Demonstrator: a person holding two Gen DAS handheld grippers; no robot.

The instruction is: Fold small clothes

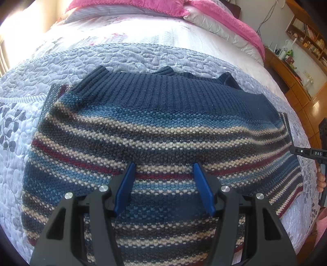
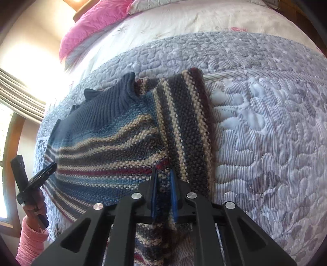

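A small knitted sweater (image 1: 155, 126), striped in blue, cream, grey and dark red with a navy ribbed collar, lies flat on the bed. My left gripper (image 1: 164, 164) hovers open over its lower middle, blue pads wide apart and nothing pinched between them. In the right wrist view, my right gripper (image 2: 163, 169) is shut on a raised fold of the sweater (image 2: 114, 143) at its near edge, with striped knit showing between the blue pads. A sleeve (image 2: 188, 122) lies folded along the sweater's right side. The right gripper's black body (image 1: 306, 153) shows at the sweater's right edge.
A lilac quilted bedspread (image 2: 265, 133) covers the bed, with open quilt to the right of the sweater. Pink bedding (image 1: 214, 12) is piled at the head. A wooden cabinet and shelves (image 1: 296, 67) stand beyond the bed. A hand in a pink sleeve (image 2: 30, 241) holds the left gripper.
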